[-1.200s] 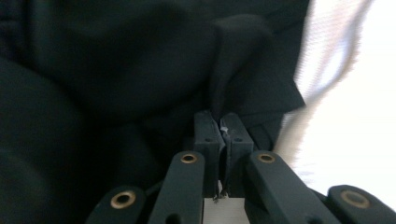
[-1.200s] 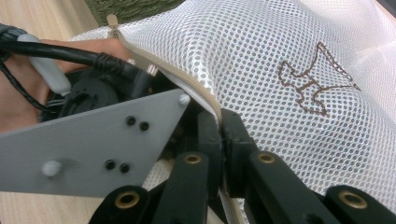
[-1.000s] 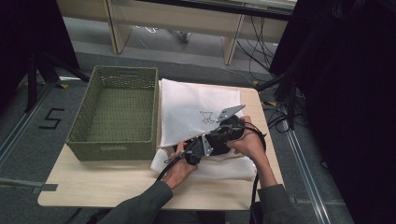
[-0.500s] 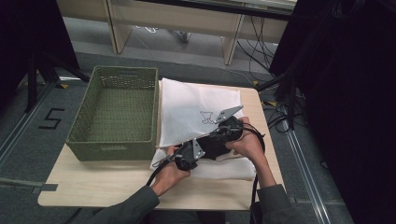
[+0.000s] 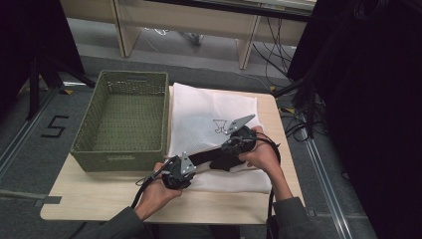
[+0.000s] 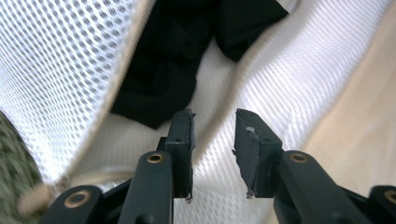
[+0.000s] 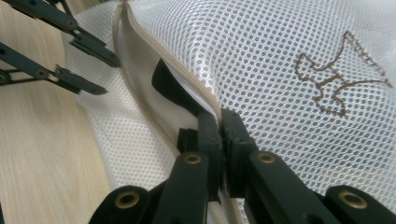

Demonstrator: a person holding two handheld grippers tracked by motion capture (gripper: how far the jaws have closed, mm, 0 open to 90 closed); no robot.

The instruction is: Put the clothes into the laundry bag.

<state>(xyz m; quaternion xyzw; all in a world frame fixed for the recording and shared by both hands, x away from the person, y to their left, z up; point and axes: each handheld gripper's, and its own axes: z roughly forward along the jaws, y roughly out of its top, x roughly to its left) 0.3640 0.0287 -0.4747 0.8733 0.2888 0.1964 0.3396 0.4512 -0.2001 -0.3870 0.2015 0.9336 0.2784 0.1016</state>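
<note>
A white mesh laundry bag (image 5: 209, 112) lies on the wooden table (image 5: 94, 199), its zip edge (image 7: 163, 56) gaping. A black garment (image 6: 173, 70) sits inside the opening (image 7: 173, 91). My right gripper (image 5: 219, 155) is shut on the bag's zip edge (image 7: 219, 119) and holds it up. My left gripper (image 5: 198, 162) has just been opening its jaws; they stand apart above the bag's lower mesh layer (image 6: 212, 123) with nothing pinched between them, a little short of the garment. In the right gripper view the left gripper (image 7: 100, 74) hovers open over the bag's corner.
A green woven basket (image 5: 119, 149) stands left of the bag, with nothing in it. Bare table runs along the near edge and the right side (image 6: 359, 121). Cables and dark stands surround the table on the floor.
The left gripper has let go, opened its jaws and drawn back to the left, away from the right gripper. The right hand has stayed put, still clamped on the bag's edge.
</note>
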